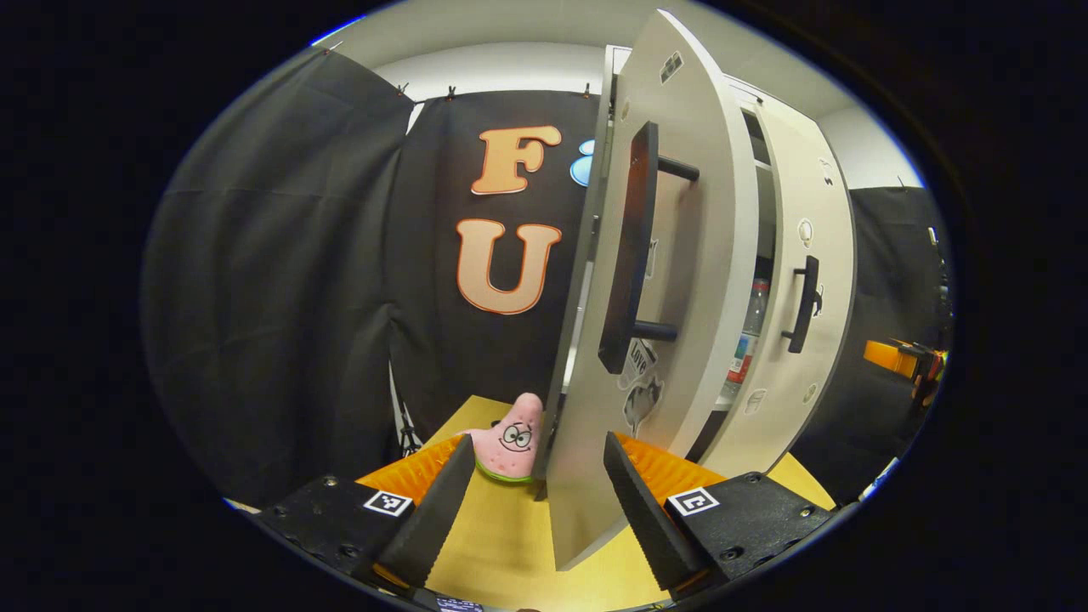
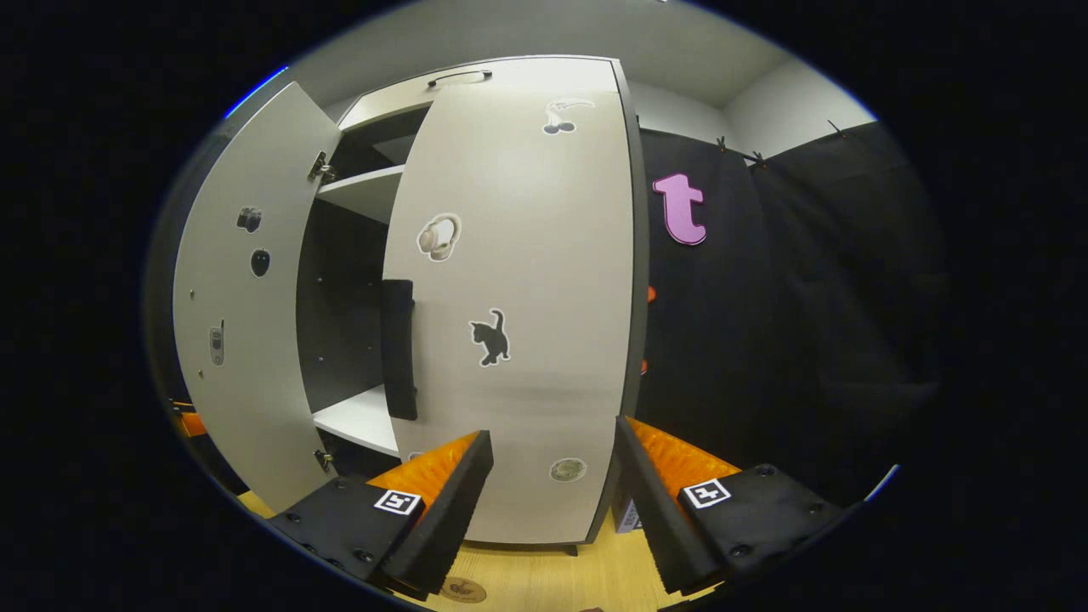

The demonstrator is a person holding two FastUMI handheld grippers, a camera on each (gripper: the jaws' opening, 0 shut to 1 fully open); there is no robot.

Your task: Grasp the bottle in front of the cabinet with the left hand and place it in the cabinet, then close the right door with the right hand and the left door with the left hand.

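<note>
Straddling: left gripper (image 1: 537, 501) spread wide, left door (image 1: 671, 255) lower edge standing between its fingers, contact unclear
Plush: pink star toy (image 1: 514, 440) on the yellow table (image 1: 501, 544), just left of the left door's edge
Left door: ajar, black handle (image 1: 633, 246) facing the camera
Bottle (image 1: 748, 336): upright inside the cabinet, seen through the gap between the two doors
Right door (image 2: 527, 297): nearly closed in the right gripper view, stickers on its face, dark handle (image 2: 398, 348) at its left edge
Right gripper (image 2: 552, 501): fingers parted, holding nothing, close before the right door's lower part
Shelves (image 2: 361, 421): white, visible in the gap
</note>
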